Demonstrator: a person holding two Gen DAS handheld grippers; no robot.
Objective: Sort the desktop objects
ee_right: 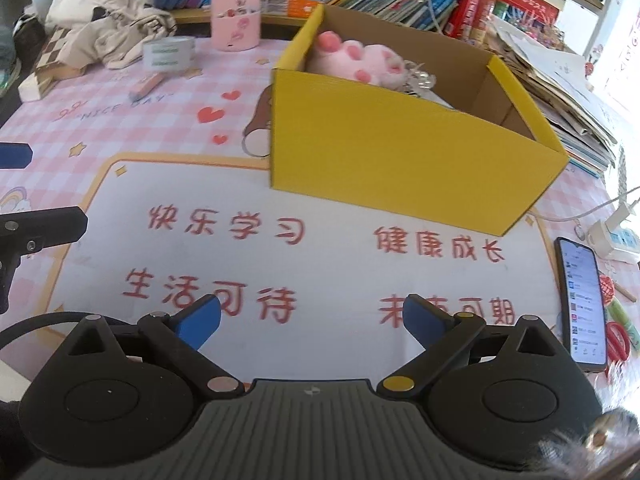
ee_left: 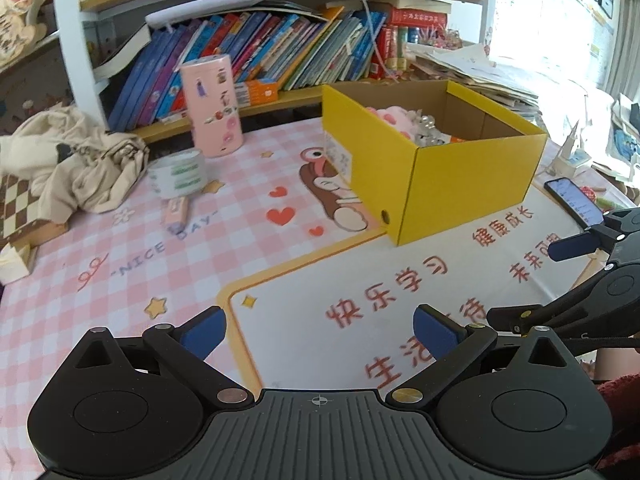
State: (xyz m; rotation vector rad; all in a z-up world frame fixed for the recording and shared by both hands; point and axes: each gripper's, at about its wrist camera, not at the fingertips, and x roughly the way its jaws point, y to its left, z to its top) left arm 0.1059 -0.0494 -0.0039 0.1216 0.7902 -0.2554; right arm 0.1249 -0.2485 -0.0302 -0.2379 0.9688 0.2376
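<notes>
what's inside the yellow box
Inside the yellow box lies a pink plush toy with some clear shiny beads beside it. The near wall hides most of the floor, so anything lower down cannot be seen.

Open yellow cardboard box [ee_right: 400, 152]: upright on the surface, ahead of both tongs, well apart from them. Contains a pink plush toy [ee_right: 360, 60] and clear beads [ee_right: 420, 76] at its far end.

Roll of clear tape [ee_left: 178, 174], pink cylindrical canister [ee_left: 212, 106] (upright), small pink eraser-like block [ee_left: 175, 210]: far ahead-left.
</notes>
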